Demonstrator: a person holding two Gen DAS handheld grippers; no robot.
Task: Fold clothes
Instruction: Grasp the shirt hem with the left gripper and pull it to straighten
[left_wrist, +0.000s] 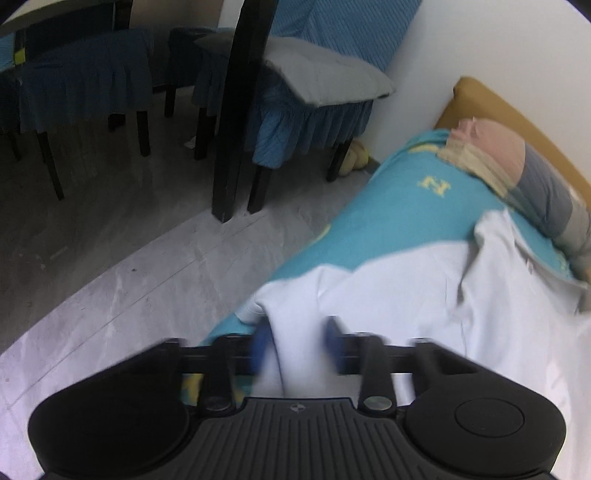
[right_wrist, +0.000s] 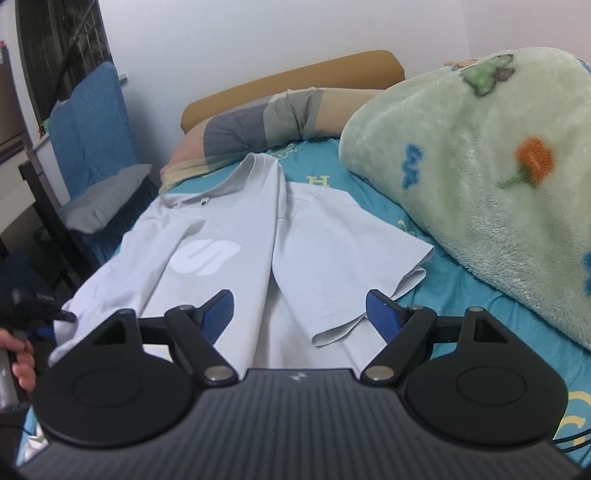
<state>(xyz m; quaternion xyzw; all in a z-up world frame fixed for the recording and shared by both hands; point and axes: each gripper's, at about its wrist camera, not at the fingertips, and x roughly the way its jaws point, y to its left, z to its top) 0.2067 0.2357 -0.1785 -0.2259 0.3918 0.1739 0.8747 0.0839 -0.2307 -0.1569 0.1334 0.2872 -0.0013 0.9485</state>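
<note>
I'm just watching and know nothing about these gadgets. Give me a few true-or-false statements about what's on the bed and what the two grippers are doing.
1. The white shirt lies on a turquoise bedsheet. True.
2. The right gripper is clamped on the shirt. False: its jaws stand wide open above the cloth.
3. The left gripper has white cloth between its fingers. True.
4. The green fleece blanket covers the shirt. False: it is heaped beside it.
5. A pillow lies beyond the shirt's collar. True.
</note>
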